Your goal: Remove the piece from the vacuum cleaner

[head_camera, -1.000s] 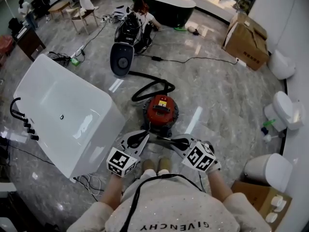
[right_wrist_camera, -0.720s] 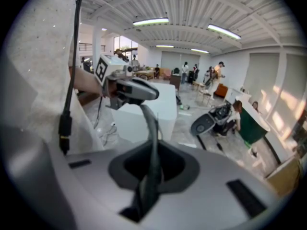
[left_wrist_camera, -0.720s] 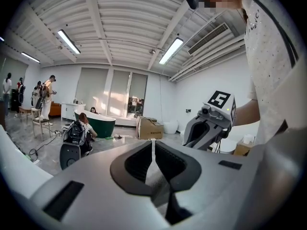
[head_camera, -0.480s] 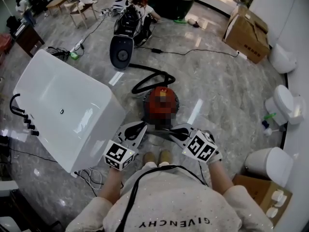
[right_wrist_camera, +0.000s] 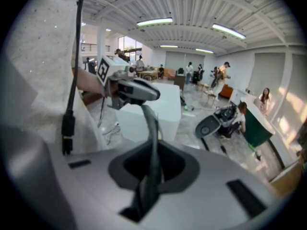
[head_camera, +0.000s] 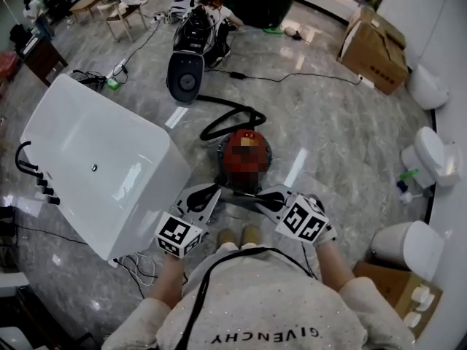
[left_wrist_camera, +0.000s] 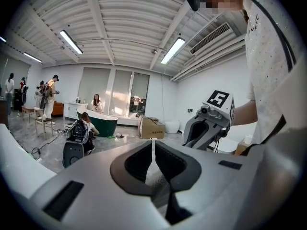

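Note:
The red round vacuum cleaner (head_camera: pixel 244 155) stands on the marble floor just ahead of my feet. Its black hose (head_camera: pixel 228 120) curls away toward a dark oval unit (head_camera: pixel 184 79). Both grippers hang close to my chest, above the floor and short of the vacuum. The left gripper (head_camera: pixel 213 193) is shut with nothing in it, and its jaws meet in a thin line (left_wrist_camera: pixel 153 143). The right gripper (head_camera: pixel 248 200) is shut and empty too, seen along its own jaws (right_wrist_camera: pixel 152 128). They point toward each other, tips a short way apart.
A large white bathtub (head_camera: pixel 102 162) lies to the left of the vacuum. Toilets (head_camera: pixel 430 166) and cardboard boxes (head_camera: pixel 372 49) line the right side. Cables (head_camera: pixel 292 90) cross the floor farther off. People and a dark green tub (head_camera: pixel 248 2) are at the back.
The head view has shifted slightly, so the vacuum sits a little higher in it. Both grippers stay shut in about the same place by my chest.

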A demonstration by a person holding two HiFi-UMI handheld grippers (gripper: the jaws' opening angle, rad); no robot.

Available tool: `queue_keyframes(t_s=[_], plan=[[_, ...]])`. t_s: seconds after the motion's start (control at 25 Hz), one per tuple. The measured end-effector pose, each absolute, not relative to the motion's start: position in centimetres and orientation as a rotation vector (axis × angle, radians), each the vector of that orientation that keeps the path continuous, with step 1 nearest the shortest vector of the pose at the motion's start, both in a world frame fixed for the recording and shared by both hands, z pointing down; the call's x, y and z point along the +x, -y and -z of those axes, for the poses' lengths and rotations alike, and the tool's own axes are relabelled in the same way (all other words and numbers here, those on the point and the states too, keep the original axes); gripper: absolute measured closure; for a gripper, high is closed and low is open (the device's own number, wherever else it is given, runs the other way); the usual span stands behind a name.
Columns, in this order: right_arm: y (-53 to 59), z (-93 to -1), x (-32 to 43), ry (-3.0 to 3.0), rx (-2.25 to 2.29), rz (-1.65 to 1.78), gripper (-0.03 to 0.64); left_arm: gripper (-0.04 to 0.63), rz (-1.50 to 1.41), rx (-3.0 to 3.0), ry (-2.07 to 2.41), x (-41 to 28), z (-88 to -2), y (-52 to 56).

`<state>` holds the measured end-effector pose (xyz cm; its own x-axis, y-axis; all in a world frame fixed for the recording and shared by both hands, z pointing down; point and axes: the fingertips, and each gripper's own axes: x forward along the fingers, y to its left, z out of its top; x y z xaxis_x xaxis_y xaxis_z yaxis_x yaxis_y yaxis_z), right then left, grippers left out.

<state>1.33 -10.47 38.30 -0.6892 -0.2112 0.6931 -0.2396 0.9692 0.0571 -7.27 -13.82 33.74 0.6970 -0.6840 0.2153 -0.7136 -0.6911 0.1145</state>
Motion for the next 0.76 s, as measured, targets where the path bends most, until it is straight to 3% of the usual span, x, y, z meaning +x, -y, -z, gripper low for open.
queue_keyframes(t_s=[0.76], plan=[[10.00,-38.95,1.07,2.335,0.280,-0.059,0.577,0.552,-0.228,2.691,1.153,-7.86,-34.27,13.48]])
